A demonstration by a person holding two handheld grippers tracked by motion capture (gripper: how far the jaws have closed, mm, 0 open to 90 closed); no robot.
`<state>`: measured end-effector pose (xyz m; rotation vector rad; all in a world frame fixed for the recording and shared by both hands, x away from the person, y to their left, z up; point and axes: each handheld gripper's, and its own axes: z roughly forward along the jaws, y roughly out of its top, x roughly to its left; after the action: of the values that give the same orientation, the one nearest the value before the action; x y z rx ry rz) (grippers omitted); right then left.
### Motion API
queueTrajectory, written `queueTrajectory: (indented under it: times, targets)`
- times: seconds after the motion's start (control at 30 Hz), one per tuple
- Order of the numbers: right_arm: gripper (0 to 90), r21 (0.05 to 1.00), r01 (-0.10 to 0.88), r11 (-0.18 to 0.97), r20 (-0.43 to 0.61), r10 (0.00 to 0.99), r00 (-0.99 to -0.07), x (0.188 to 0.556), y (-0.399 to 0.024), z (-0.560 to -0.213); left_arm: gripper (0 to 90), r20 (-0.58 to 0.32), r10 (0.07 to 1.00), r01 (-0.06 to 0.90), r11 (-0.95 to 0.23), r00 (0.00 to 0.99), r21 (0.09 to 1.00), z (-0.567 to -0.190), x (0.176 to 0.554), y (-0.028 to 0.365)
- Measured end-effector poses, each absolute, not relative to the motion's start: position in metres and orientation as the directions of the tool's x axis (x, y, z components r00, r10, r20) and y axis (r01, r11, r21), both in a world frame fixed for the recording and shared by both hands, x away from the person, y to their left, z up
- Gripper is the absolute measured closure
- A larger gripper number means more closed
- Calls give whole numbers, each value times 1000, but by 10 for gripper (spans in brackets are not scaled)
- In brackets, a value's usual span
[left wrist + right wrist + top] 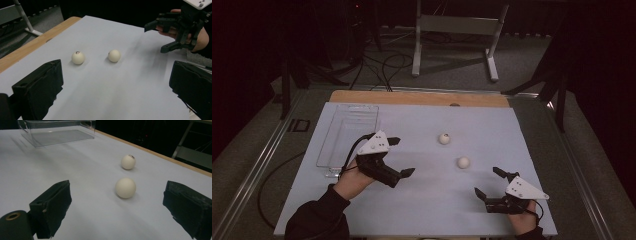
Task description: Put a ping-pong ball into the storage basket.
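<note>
Dim room, pale blue-white sheet (422, 200) over a wooden table, dark floor and cables beyond. Left gripper (399, 156): black jaws wide apart, nothing between them, held low near the left-centre of the sheet, aimed toward the balls. Right gripper (491, 181): jaws also spread, empty, near the front right edge.

Between and beyond the grippers sit two small white round balls, apart from each other: the near ball (463, 162) just ahead of the right gripper, the far ball (444, 138) further back with a small dark mark on top. Clear rectangular plastic bin (348, 137) lies at the left, behind the left gripper, apparently empty, though its transparency makes that hard to confirm.

Risk, as a judgement: balls are smooth and free on a flat sheet; an off-centre close or a jaw nudge would likely send one rolling, possibly off the table.

Right gripper view lines up both balls (125, 187) plus the bin; left gripper view shows the other hand and gripper (160, 37) instead.
</note>
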<state>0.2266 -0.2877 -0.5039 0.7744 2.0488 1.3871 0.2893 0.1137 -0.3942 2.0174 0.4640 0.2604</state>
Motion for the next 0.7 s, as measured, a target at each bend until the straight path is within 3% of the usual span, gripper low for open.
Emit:
queueTrajectory:
  times: [0.7]
  targets:
    - [82, 941, 164, 296, -102, 709, -697, 227, -288, -504, 3, -38, 362, 218, -472, 931, 854, -396, 306, 65]
